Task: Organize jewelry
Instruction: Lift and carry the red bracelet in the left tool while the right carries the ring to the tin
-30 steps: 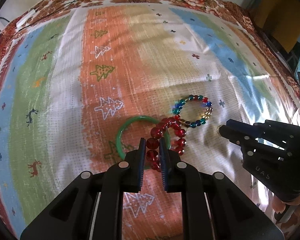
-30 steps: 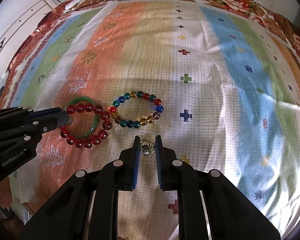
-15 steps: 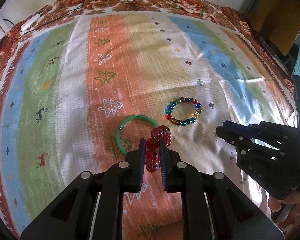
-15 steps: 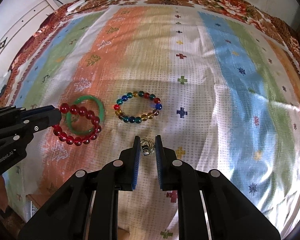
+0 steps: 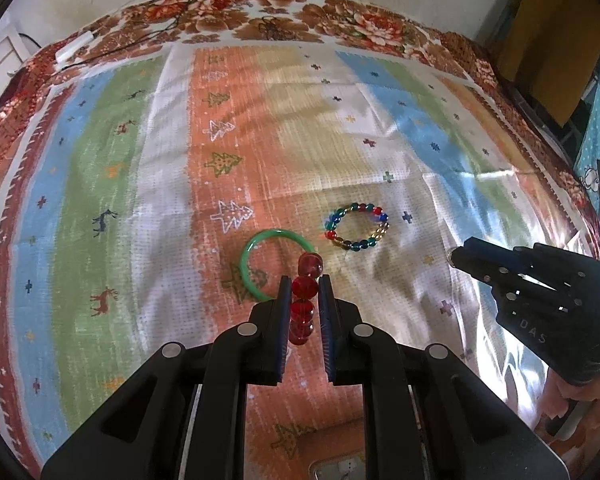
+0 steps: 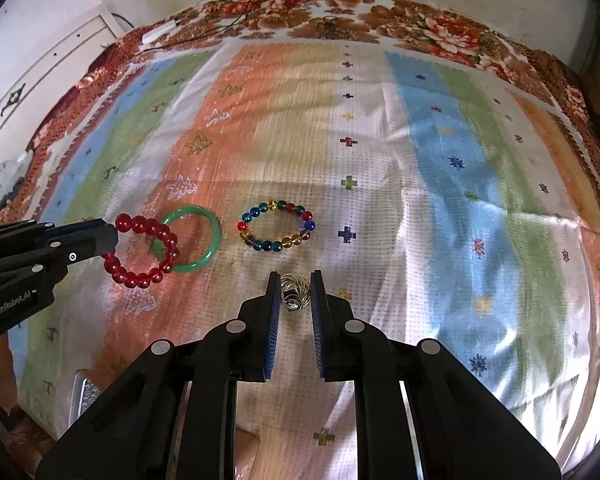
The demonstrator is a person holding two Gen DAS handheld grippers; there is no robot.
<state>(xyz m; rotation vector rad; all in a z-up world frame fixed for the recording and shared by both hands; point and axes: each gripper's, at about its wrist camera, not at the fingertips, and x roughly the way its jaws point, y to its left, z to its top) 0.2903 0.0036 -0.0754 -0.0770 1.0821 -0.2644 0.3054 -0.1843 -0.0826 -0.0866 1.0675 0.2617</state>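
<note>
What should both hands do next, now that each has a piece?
Probably carry both clear: the left gripper is shut on the red bead bracelet, hanging over the green bangle; the right gripper pinches a wire ornament.

"GenRobot.AI" printed white on left gripper (image 6: pixel 114 240) body; "DAS" on right gripper (image 5: pixel 454 258) body.

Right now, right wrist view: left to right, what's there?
left gripper → red bracelet → multicolor bracelet → right gripper holding wire ring. Green bangle overlaps the red bracelet, so left out.
</note>
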